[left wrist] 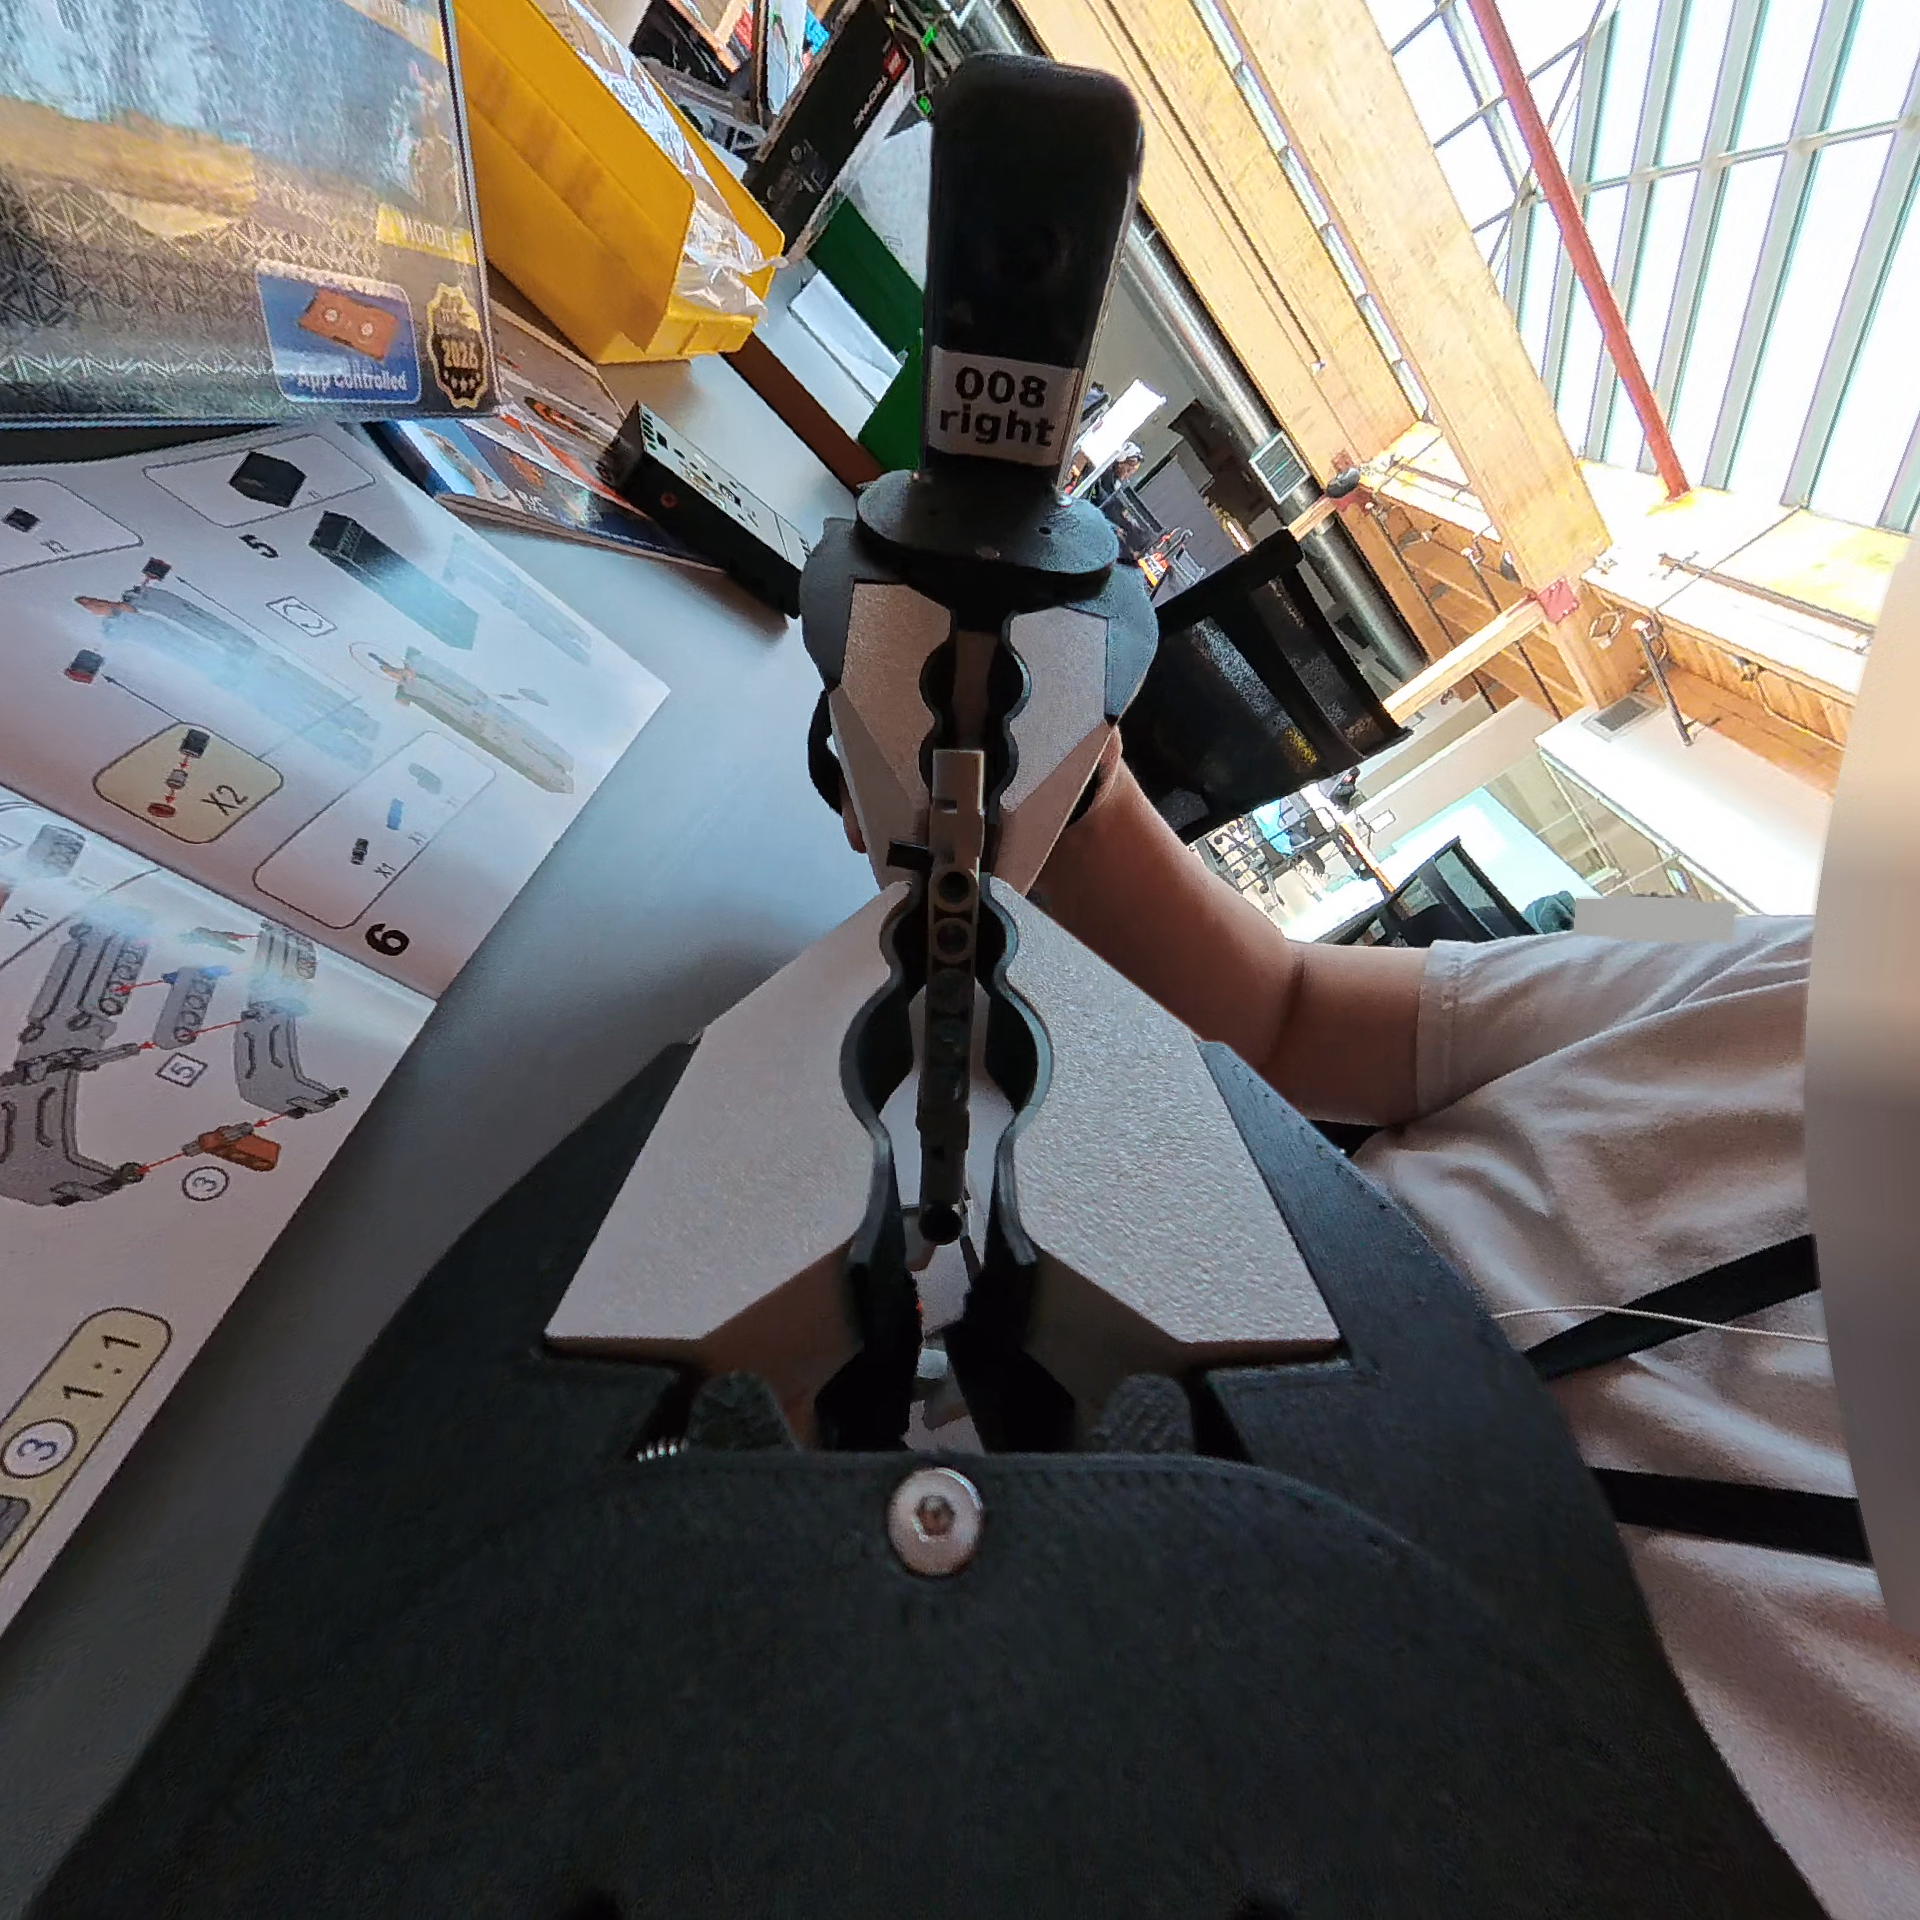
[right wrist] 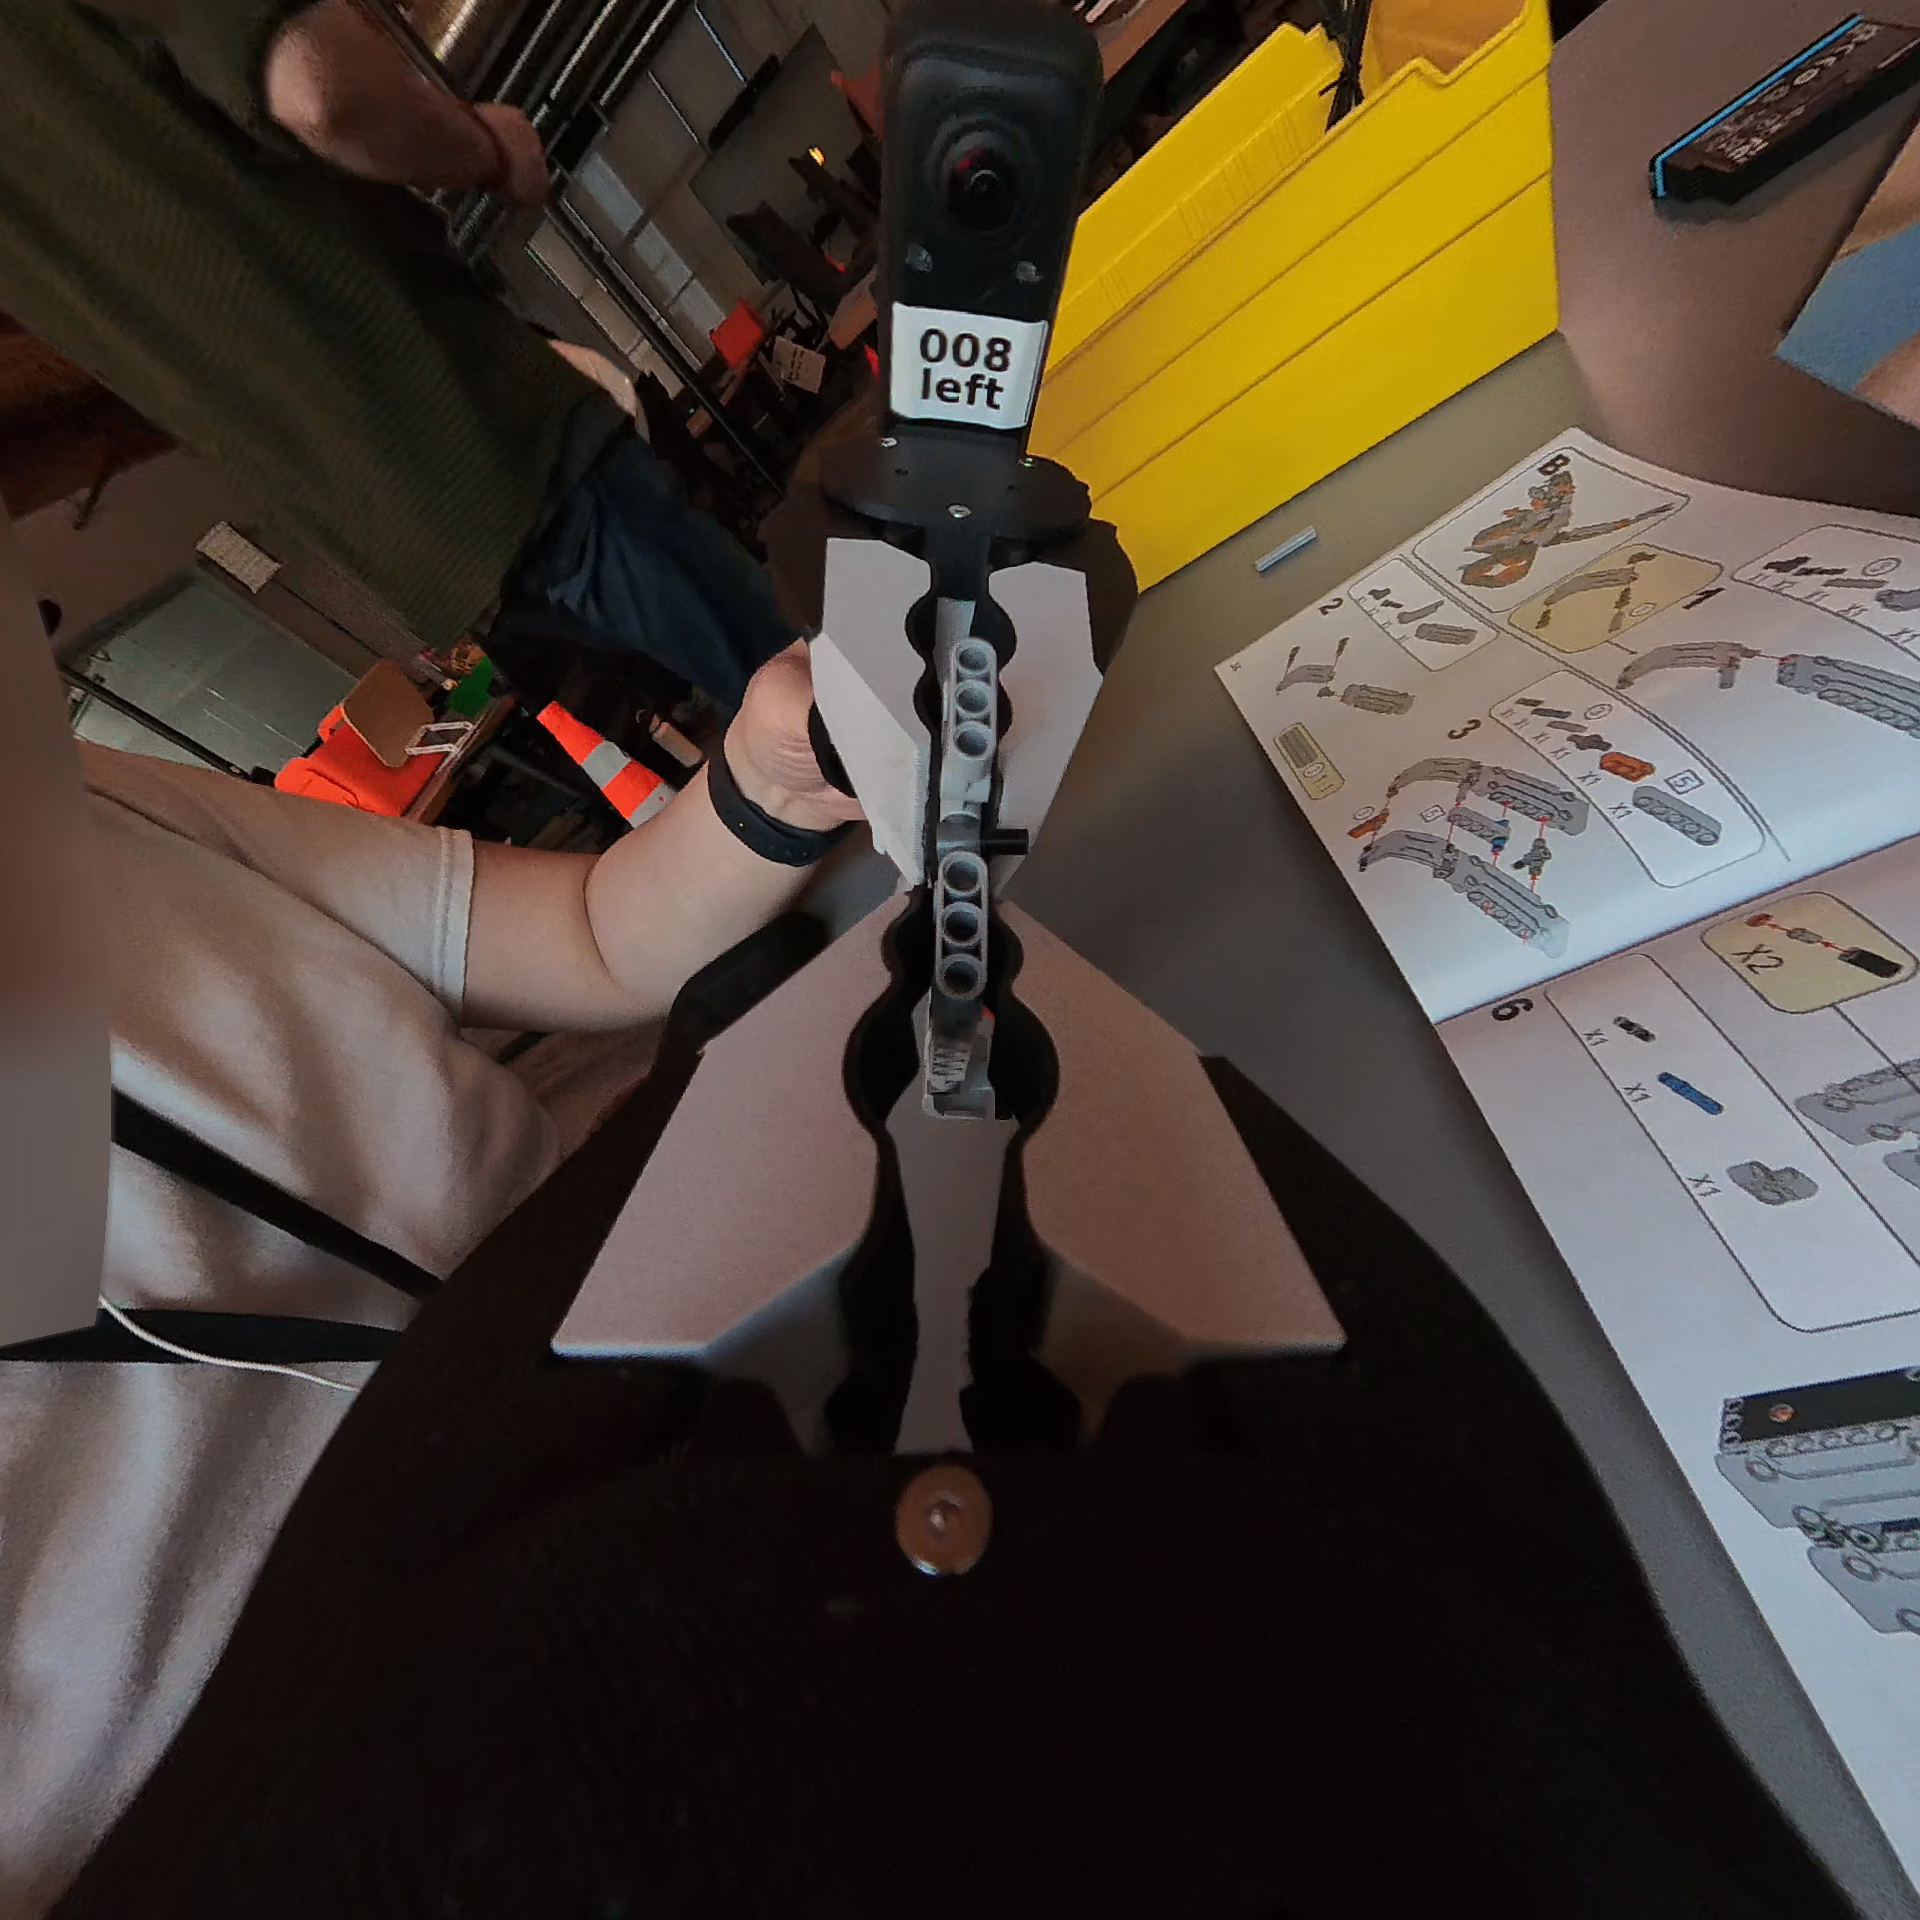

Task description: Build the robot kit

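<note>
Left wrist view shows the left gripper (left wrist: 940, 1039) with its jaws narrowed onto a grey holed beam (left wrist: 948, 997), which runs forward into the tips of the right gripper (left wrist: 961, 790) facing it. From the right wrist view, the right gripper (right wrist: 961, 1018) is likewise clamped on a grey beam assembly (right wrist: 961, 935), meeting the left gripper (right wrist: 961, 717) tip to tip above the grey table (right wrist: 1195, 935). An open instruction booklet (right wrist: 1662, 831) lies beside them, a yellow bin (right wrist: 1299, 291) beyond.
</note>
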Demonstrator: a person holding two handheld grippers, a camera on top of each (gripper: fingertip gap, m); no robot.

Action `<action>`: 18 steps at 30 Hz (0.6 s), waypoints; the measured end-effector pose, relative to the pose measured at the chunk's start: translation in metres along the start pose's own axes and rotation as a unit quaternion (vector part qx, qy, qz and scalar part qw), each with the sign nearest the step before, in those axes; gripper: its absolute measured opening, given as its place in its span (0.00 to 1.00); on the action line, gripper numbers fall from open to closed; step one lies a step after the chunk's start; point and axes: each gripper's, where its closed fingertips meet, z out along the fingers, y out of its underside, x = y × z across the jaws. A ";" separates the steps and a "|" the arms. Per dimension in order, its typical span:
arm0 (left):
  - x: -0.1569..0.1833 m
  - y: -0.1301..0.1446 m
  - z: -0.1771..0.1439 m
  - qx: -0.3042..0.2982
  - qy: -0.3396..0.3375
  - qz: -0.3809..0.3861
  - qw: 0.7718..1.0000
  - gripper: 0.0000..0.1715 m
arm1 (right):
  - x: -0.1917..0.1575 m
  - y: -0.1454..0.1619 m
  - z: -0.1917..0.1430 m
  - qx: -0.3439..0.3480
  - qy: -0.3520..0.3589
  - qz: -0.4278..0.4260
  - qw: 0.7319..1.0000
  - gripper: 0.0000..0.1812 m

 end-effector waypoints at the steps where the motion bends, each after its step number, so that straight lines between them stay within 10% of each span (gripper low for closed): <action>1: -0.001 0.001 0.000 -0.003 -0.002 0.001 1.000 0.03 | 0.001 0.001 0.000 -0.004 0.003 -0.001 1.000 0.02; 18: 0.003 -0.012 -0.008 0.035 0.018 -0.018 0.999 0.03 | -0.003 -0.013 0.004 0.052 -0.042 0.052 0.996 0.03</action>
